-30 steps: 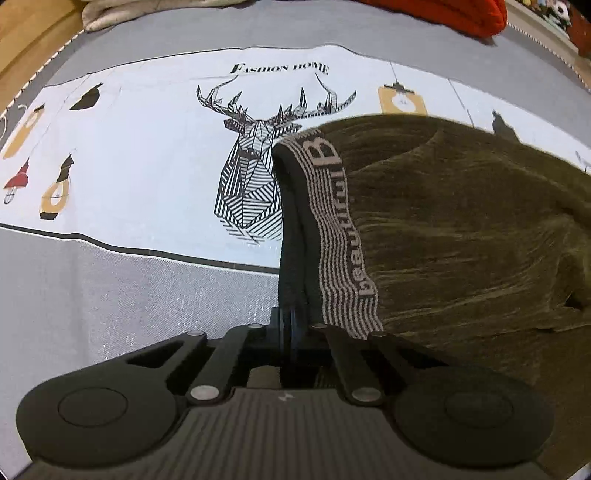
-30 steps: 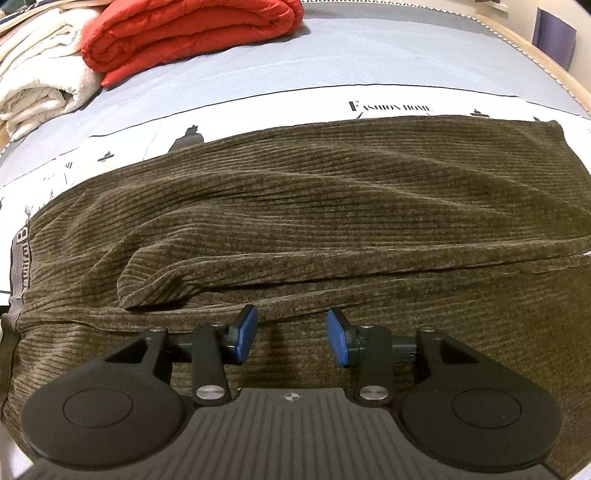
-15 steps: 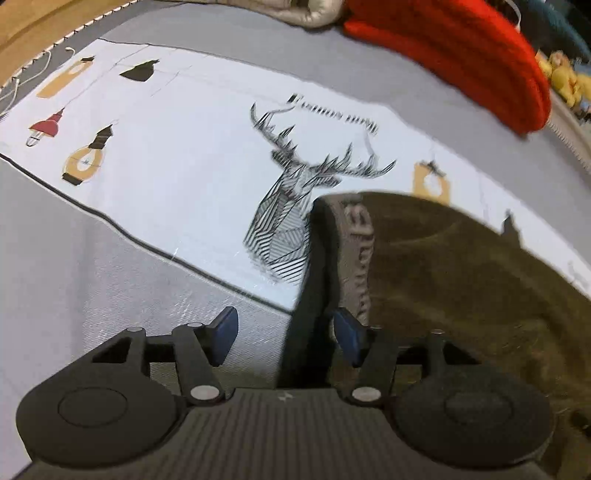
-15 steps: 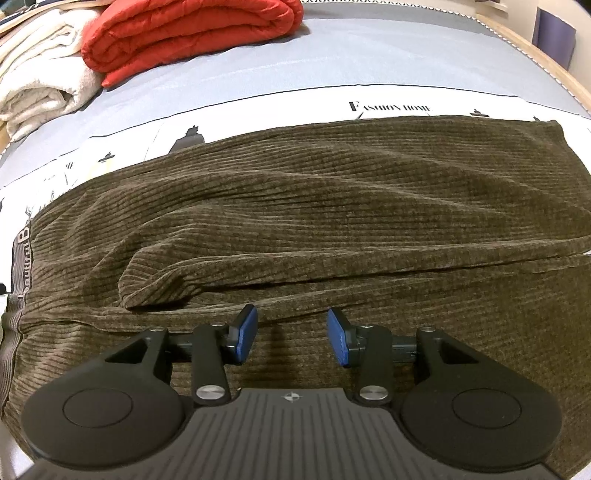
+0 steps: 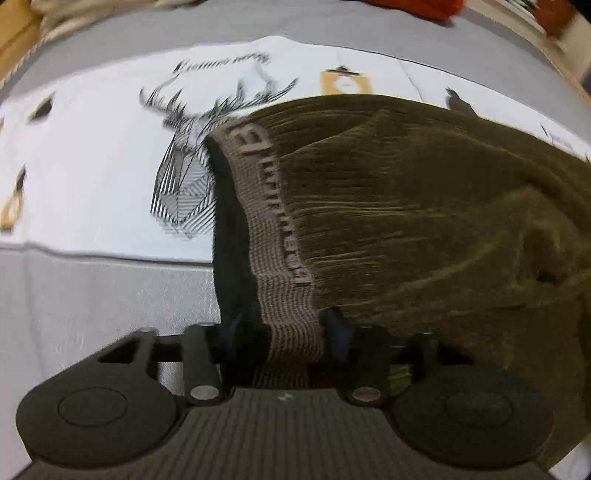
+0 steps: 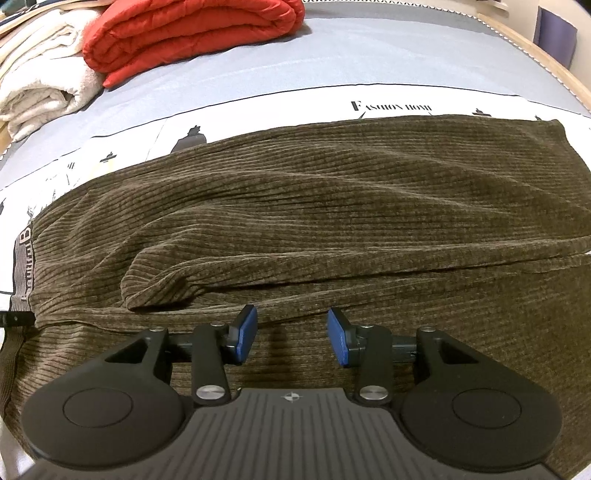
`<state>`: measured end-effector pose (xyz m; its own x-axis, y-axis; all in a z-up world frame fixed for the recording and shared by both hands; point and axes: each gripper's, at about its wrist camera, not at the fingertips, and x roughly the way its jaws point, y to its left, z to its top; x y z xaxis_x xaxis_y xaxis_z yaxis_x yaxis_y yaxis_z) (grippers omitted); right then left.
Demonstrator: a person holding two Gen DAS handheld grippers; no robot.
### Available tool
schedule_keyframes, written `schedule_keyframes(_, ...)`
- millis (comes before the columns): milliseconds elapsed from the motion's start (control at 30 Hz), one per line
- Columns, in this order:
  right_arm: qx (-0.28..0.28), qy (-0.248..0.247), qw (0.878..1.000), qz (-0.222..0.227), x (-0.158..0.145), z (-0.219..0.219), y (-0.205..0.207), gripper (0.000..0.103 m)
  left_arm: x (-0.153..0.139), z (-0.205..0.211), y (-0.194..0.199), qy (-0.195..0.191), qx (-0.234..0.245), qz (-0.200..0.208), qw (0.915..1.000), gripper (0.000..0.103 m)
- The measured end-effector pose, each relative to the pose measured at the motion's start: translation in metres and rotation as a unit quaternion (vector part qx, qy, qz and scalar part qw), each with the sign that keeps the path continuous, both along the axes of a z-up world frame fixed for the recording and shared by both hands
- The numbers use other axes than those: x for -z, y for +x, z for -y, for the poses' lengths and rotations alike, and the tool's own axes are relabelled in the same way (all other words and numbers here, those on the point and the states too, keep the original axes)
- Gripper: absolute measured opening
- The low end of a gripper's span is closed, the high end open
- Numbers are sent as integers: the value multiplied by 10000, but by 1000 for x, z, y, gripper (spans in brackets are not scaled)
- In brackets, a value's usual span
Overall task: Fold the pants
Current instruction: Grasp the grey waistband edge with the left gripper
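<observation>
Olive-brown corduroy pants lie across the bed, one leg folded over the other, waistband at the left. In the left wrist view the pants fill the right side, with the grey lettered waistband running toward my left gripper. Its jaws stand apart with the waistband end lying between the fingers, not pinched. My right gripper is open and empty, blue pads just above the near pant leg at mid-length.
The bed cover is grey and white with a deer print. A folded red quilt and cream blankets lie at the far left. A wooden bed edge runs along the far right.
My left gripper let go of the waistband, opened and swung; it now sits open around the waistband end. My right gripper and the pants have not moved.
</observation>
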<state>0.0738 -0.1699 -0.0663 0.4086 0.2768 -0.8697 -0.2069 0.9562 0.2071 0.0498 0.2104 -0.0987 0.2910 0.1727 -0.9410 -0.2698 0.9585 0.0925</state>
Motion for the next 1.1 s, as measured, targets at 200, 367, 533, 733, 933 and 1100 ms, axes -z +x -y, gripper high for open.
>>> schedule_keyframes(200,7,24,10000,-31,1,-1,1,44,-3,-3,-7,65,102,-88,9999,35)
schedule_keyframes(367,-16,63,10000,-9,-1,2,2,44,-7,-6,-2,84,104,-154,9998,42)
schedule_keyframes(533,77,95,9999,1,-4,12,4,44,-28,-11,7,12,-206,221,9995,47)
schedule_keyframes(733,148,98,9998,52,-8,24,4,44,-69,2,17,-322,-486,1014,9931,53)
schedule_keyframes(933,181,68,9997,131,-10,32,3,44,-88,25,32,-316,-434,1344,9895,56)
schedule_keyframes(1100,195,57,9996,214,-13,36,3,44,-87,35,40,-282,-449,1396,9888,55)
